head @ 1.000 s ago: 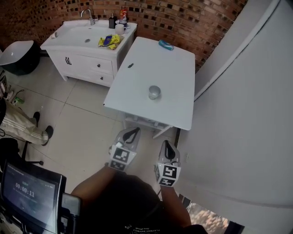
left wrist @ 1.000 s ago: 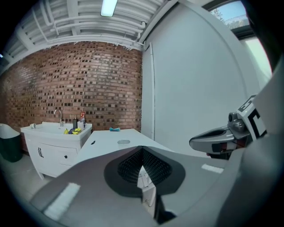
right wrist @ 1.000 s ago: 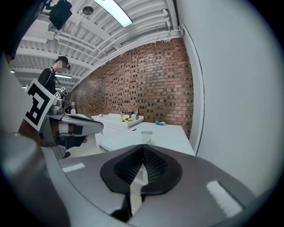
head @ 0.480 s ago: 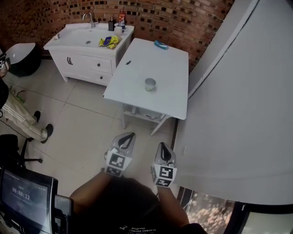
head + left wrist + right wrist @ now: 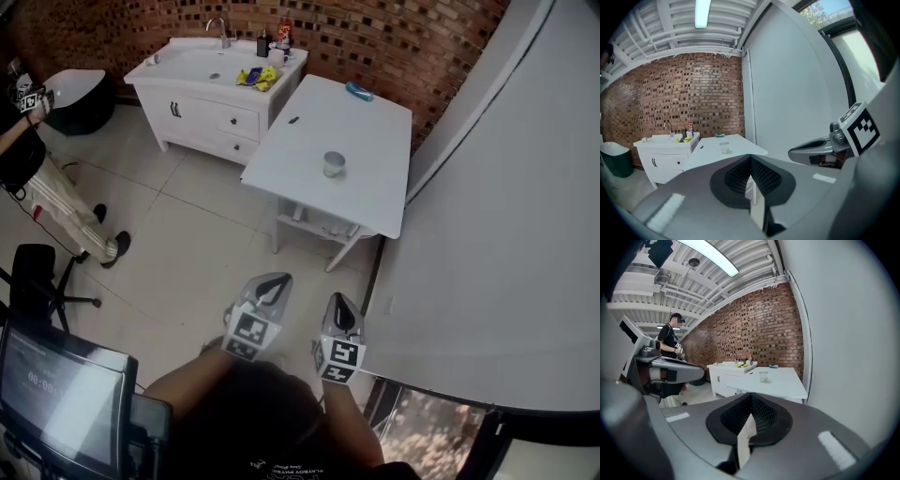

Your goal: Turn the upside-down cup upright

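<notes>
- Brick wall (image 5: pixel 375 37) closes off the back of the room, with pale floor tiles (image 5: pixel 178 234) below it and a big white panel (image 5: pixel 506 225) along your right.
- A white table (image 5: pixel 375 150) stands against that panel, and a white sink cabinet (image 5: pixel 202 89) stands just beside it on its left.
- The cup (image 5: pixel 333 164) sits alone near the middle of the table, well ahead of both your hands (too small from here to tell which end is up).
- A blue item (image 5: pixel 359 91) lies at the table's far end and a small dark item (image 5: pixel 293 120) near its left edge, both apart from the cup.
- Your left tongs (image 5: pixel 274 281) are pressed together with nothing between them, over the floor and short of the table.
- Your right tongs (image 5: pixel 339 302) are likewise closed and empty, just beside the left ones.
- A person (image 5: pixel 28 159) stands at the far left, and a screen (image 5: pixel 61 384) shows at the lower left, close to you.
</notes>
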The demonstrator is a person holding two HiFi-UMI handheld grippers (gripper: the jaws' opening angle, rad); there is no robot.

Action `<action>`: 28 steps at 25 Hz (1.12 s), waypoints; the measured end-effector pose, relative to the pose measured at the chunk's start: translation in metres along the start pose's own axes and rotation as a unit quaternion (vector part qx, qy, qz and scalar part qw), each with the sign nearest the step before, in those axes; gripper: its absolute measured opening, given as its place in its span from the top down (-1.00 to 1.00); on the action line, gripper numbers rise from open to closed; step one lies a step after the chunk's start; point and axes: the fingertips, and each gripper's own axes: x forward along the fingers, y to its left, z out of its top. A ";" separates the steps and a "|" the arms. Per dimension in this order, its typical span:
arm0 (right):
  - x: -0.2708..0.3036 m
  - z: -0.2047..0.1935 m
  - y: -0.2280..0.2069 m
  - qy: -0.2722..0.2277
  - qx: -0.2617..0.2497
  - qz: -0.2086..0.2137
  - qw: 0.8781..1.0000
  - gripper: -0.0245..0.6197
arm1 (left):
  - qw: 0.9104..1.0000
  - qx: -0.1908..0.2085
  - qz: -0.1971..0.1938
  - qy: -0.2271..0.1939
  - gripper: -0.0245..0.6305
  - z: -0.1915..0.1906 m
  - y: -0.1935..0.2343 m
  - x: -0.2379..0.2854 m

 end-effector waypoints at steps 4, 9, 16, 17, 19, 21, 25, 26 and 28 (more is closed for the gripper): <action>-0.003 -0.006 0.012 0.003 0.005 0.001 1.000 0.89 | 1.000 -0.005 0.001 0.006 0.94 -0.004 0.006 -0.012; -0.002 0.002 0.028 0.006 0.015 -0.010 1.000 0.89 | 1.000 -0.026 0.009 0.012 0.94 0.001 0.037 -0.028; -0.001 0.001 0.050 -0.001 0.019 -0.007 1.000 0.89 | 1.000 -0.013 -0.007 -0.010 0.94 0.005 0.049 -0.042; -0.001 -0.003 0.051 0.000 0.019 -0.007 1.000 0.89 | 1.000 -0.009 -0.012 -0.012 0.94 0.003 0.046 -0.043; 0.001 -0.005 0.054 0.000 0.018 -0.004 1.000 0.89 | 1.000 0.000 -0.018 -0.008 0.94 -0.002 0.043 -0.042; 0.001 -0.003 0.056 -0.003 0.015 -0.001 1.000 0.89 | 1.000 0.010 -0.021 -0.002 0.94 -0.007 0.041 -0.042; -0.001 -0.009 0.057 -0.007 0.013 -0.007 1.000 0.89 | 0.999 0.021 -0.030 -0.011 0.94 -0.009 0.033 -0.046; -0.002 -0.012 0.056 -0.007 0.013 -0.010 1.000 0.89 | 0.999 0.021 -0.033 -0.014 0.94 -0.010 0.031 -0.046; -0.006 -0.017 0.058 -0.004 0.013 -0.014 1.000 0.89 | 0.999 0.018 -0.036 -0.017 0.94 -0.013 0.031 -0.048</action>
